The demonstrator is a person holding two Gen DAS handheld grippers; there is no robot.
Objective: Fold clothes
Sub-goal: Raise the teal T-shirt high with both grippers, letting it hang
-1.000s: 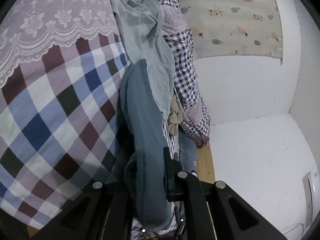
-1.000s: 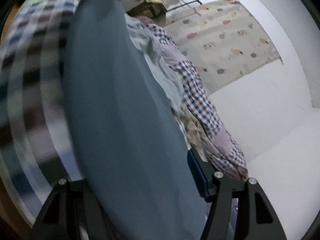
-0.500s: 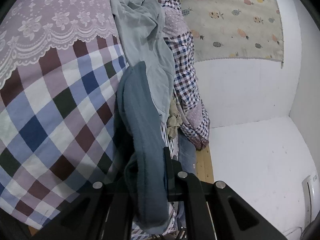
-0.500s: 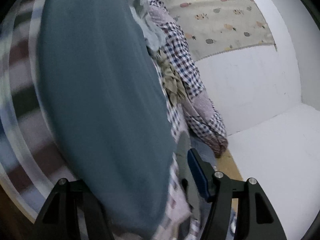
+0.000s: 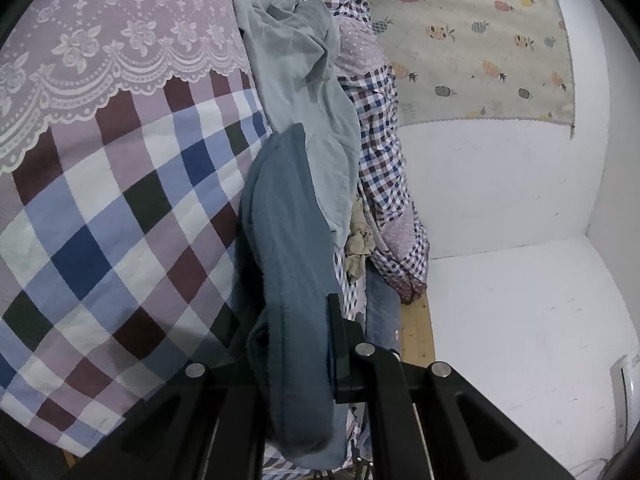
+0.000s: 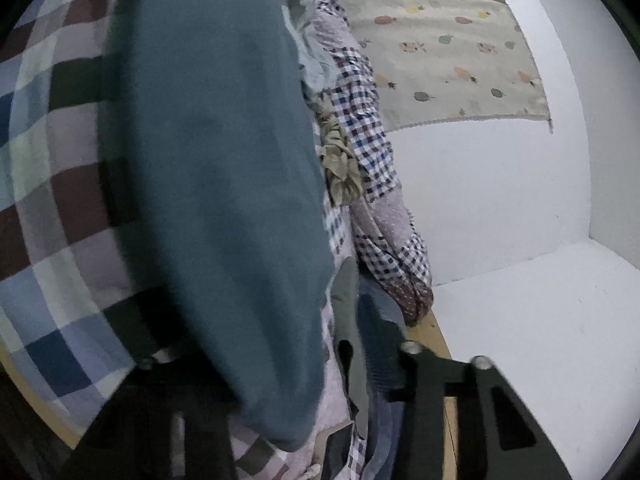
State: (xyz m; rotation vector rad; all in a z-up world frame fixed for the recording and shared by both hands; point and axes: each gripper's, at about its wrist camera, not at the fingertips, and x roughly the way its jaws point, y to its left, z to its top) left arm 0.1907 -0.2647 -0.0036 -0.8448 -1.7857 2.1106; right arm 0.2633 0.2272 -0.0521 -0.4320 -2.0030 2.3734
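Observation:
A dark teal garment [image 5: 286,248] hangs between my two grippers above a checked bedspread [image 5: 120,216]. My left gripper [image 5: 294,344] is shut on one end of it; the cloth bunches between the fingers and droops below them. In the right wrist view the same teal garment [image 6: 216,184] fills the middle as a broad sheet. My right gripper [image 6: 276,368] is shut on its near edge; the left finger is hidden behind the cloth. A pale grey-green garment [image 5: 308,92] lies in the pile just beyond.
A heap of clothes runs along the bed's right side: a small-checked shirt [image 5: 380,152] and a beige crumpled piece [image 5: 360,244]. A lace cover [image 5: 100,40] lies at the far end. A white wall [image 5: 500,184] with a pineapple-print cloth [image 5: 472,40] stands right. A wooden bed edge [image 5: 420,332] shows.
The right gripper has swung with the teal garment, so the cloth now spreads wider across its view. The left gripper has hardly moved and keeps its hold.

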